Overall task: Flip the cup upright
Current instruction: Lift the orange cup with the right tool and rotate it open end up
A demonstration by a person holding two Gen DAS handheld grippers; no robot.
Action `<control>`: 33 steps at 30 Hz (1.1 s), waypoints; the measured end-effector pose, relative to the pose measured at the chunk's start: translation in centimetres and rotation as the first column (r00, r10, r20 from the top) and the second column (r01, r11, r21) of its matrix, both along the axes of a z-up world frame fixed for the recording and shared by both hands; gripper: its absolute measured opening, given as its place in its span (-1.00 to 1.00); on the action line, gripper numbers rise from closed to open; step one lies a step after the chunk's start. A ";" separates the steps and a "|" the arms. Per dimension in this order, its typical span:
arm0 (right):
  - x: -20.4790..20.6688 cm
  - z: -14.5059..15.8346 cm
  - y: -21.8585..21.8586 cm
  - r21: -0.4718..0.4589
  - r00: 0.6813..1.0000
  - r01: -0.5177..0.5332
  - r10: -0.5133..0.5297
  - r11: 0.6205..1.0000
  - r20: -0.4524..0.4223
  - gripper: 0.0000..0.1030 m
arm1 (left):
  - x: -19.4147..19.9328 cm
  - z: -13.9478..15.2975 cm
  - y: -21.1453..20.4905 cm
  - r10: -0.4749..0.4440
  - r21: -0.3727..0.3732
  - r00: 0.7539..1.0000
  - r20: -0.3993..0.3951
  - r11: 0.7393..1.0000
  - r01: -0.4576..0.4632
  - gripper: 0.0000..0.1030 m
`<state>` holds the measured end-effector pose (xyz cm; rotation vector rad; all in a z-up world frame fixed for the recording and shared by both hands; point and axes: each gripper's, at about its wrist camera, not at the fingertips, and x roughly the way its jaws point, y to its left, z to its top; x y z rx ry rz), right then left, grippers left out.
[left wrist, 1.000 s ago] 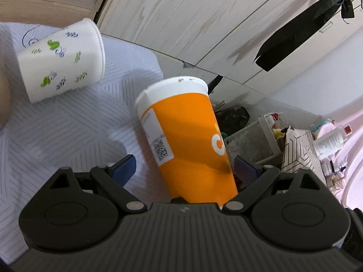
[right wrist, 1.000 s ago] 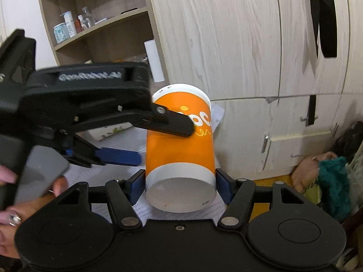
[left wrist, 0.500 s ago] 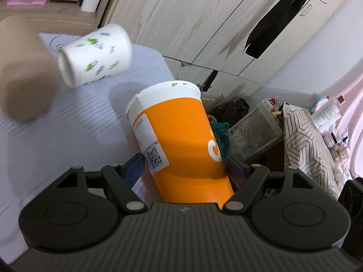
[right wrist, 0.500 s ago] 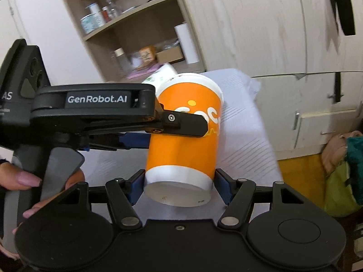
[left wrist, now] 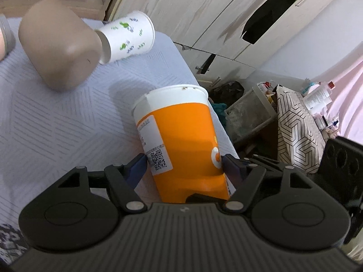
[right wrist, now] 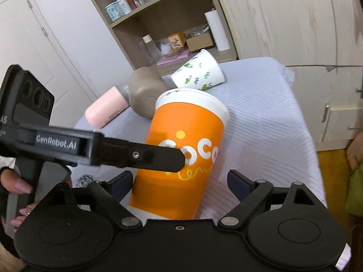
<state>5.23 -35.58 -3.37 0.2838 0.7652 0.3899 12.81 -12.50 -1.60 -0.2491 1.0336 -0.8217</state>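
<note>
The table [left wrist: 56,124], draped in a pale lavender cloth with fine diagonal ribbing, spreads out ahead of both sets of fingers. On it, directly between the left gripper's [left wrist: 183,165] blue pads, stands the orange cup [left wrist: 181,140], white rim uppermost and leaning slightly. Both pads press against its lower wall, one beside the QR label and one beside the white circle mark, so the left gripper is clamped on the cup.

From the other side, the right gripper [right wrist: 180,181] has its fingers spread wide. The orange cup [right wrist: 181,158] sits between them, but there is a clear gap on the right-hand side and the left pad sits just off the wall (as far as can be seen), so this one has let go. One black finger of the left gripper [right wrist: 145,156] crosses in front of the cup's printed lettering.

Beyond the fingertips, further back on the cloth, a taupe rounded container [left wrist: 56,47] lies tipped over. Touching it is a white paper cup with green leaf prints [left wrist: 127,40], on its side with its mouth toward the cupboard doors. In the right wrist view a pink bottle [right wrist: 104,108] lies on its side just beside the taupe container, left of the fingers.
</note>
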 end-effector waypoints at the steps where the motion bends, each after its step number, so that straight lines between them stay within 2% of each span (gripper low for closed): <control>1: 0.2 -0.1 0.0 0.010 1.000 -0.007 0.007 1.000 -0.004 0.77 | 0.0 0.0 0.2 -0.001 -0.001 1.000 -0.001 1.000 0.001 0.39; 3: 0.6 -0.3 0.0 0.037 1.000 -0.019 0.020 0.999 -0.014 0.62 | 0.2 -0.1 0.4 -0.008 -0.009 1.000 -0.015 1.000 0.007 0.38; 5: 0.8 -0.4 0.2 0.053 0.999 -0.030 0.031 0.998 -0.020 0.60 | 0.1 -0.1 0.7 -0.010 -0.012 1.000 -0.008 1.000 0.010 0.38; 8: 0.4 0.0 1.1 0.024 0.999 -0.042 0.042 0.999 -0.002 0.59 | -0.3 0.0 1.2 -0.019 -0.024 1.000 0.020 1.000 0.020 0.38; 13: -1.5 0.9 3.0 -0.063 0.994 -0.063 0.068 0.996 0.085 0.59 | -1.6 1.2 2.9 -0.025 -0.039 0.995 0.099 0.999 0.029 0.38; 16: -2.8 1.5 5.4 -0.165 0.982 -0.077 0.103 0.983 0.158 0.58 | -3.1 2.0 4.0 -0.041 -0.011 0.981 0.191 0.999 0.044 0.37; 18: -3.3 1.7 7.1 -0.220 0.977 -0.076 0.117 0.973 0.180 0.57 | -3.9 2.3 5.1 -0.039 0.007 0.974 0.224 0.999 0.039 0.37; 24: -3.9 2.1 10.7 -0.279 0.952 -0.103 0.176 0.955 0.250 0.56 | -5.4 3.1 9.0 0.013 0.019 0.946 0.324 1.000 -0.020 0.37; 28: -3.7 2.2 13.3 -0.325 0.928 -0.125 0.226 0.938 0.297 0.55 | -5.7 3.3 11.5 0.065 0.007 0.931 0.359 0.997 -0.072 0.36; 31: -3.4 2.0 15.4 -0.395 0.916 -0.135 0.267 0.908 0.301 0.55 | -5.8 3.1 13.2 0.090 -0.002 0.923 0.375 0.995 -0.096 0.35; 33: -3.3 2.2 16.0 -0.402 0.910 -0.139 0.276 0.905 0.308 0.55 | -5.9 3.1 14.0 0.103 -0.004 0.914 0.394 0.994 -0.110 0.35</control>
